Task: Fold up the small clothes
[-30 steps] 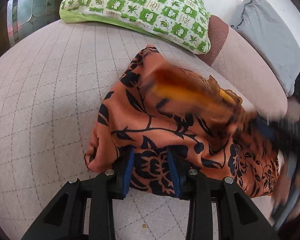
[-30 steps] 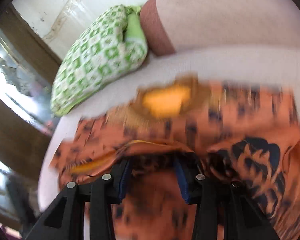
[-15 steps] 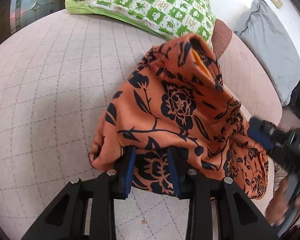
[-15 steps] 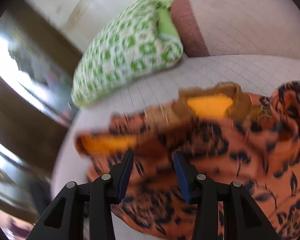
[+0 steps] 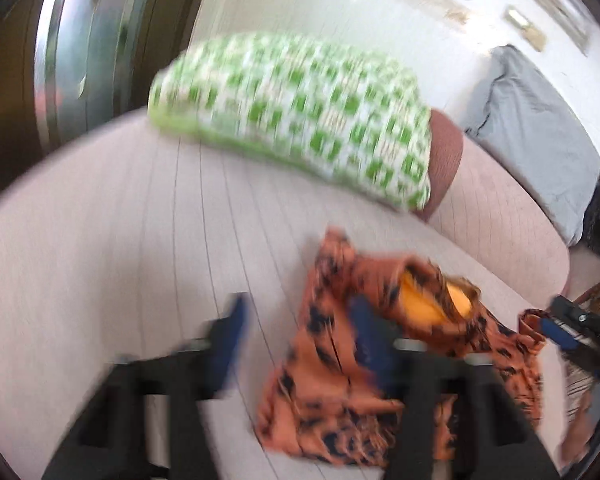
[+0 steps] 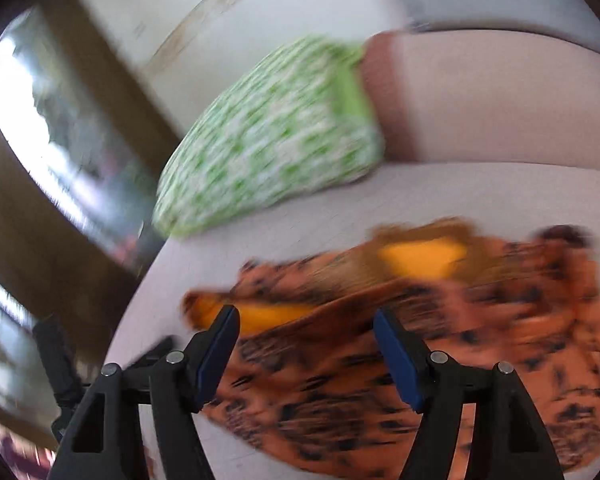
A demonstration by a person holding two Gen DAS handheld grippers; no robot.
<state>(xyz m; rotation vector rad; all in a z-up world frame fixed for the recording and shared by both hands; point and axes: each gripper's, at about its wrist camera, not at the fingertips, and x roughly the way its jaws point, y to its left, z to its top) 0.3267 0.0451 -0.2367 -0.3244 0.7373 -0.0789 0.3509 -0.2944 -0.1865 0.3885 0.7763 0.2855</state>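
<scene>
The orange garment (image 5: 384,360) with black flowers lies crumpled on the pale quilted bed (image 5: 100,240), its yellow lining showing near the top. The left gripper (image 5: 300,344) has just opened; its fingers stand wide apart, and the cloth lies loose below them. The right gripper (image 6: 306,344) has also just opened, fingers apart above the cloth, not pressing it. A green-and-white pillow (image 5: 300,112) rests at the far side.
</scene>
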